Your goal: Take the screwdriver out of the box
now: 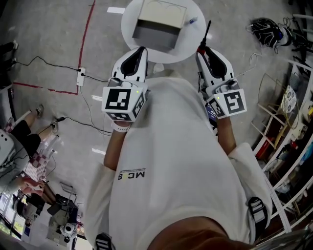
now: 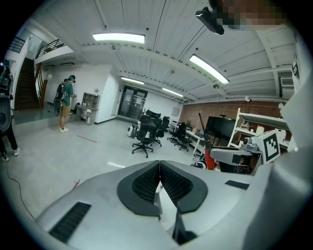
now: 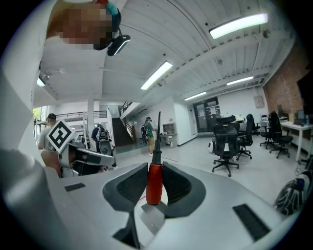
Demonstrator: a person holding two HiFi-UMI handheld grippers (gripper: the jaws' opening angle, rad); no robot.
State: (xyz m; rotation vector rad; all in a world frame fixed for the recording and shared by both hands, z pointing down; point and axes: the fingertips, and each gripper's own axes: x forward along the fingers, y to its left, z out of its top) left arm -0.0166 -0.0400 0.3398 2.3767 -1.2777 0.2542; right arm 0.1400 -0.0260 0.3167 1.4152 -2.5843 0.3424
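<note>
Red-handled screwdriver with black shaft (image 3: 154, 183) is out of the box, clamped between the right gripper (image 1: 202, 50) jaws.
Left gripper (image 2: 160, 181) jaws are pressed together with nothing between them (both grippers up in front of the white T-shirt (image 1: 181, 161)). Open grey rectangular box (image 1: 159, 27) sits on the round white table (image 1: 128, 22) just ahead of both tips. White power strip (image 1: 80, 75) and black cable (image 1: 46, 61) lie on the floor at left.

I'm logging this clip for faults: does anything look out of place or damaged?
Nothing stands out. The red-handled screwdriver is clamped in the fingers of the right gripper, clear of the beige box on the round white table. The left gripper is shut on nothing. No spill or damage shows.
</note>
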